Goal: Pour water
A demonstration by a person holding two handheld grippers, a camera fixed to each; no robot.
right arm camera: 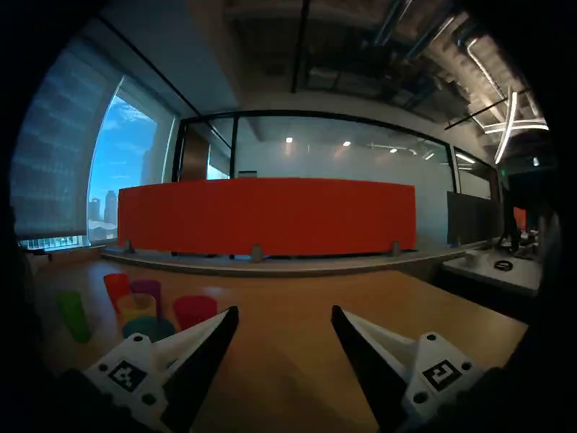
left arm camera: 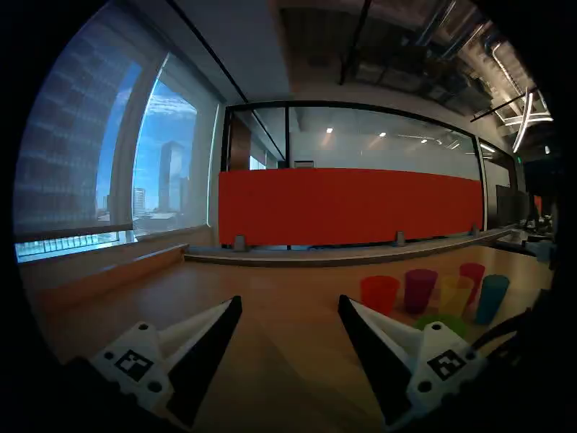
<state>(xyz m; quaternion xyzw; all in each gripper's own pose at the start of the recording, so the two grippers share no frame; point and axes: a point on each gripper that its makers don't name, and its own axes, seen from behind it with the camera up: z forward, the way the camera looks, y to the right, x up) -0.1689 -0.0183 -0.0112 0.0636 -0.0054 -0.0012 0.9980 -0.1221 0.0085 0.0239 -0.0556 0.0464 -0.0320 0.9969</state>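
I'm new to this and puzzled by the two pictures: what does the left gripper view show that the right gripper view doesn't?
Left gripper view: the left gripper, jaws apart, with the coloured cups off to its right. Right gripper view: the right gripper, jaws apart, with those cups to its left and a white side desk at its right. Both share the wooden table, the red partition and the city window.

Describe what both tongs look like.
The left tongs and right tongs match: two pointed wedge fingers each, black on the inner faces, white outside, with a black-and-white square tag and dark screws at each base. Black cables run beside the left pair.
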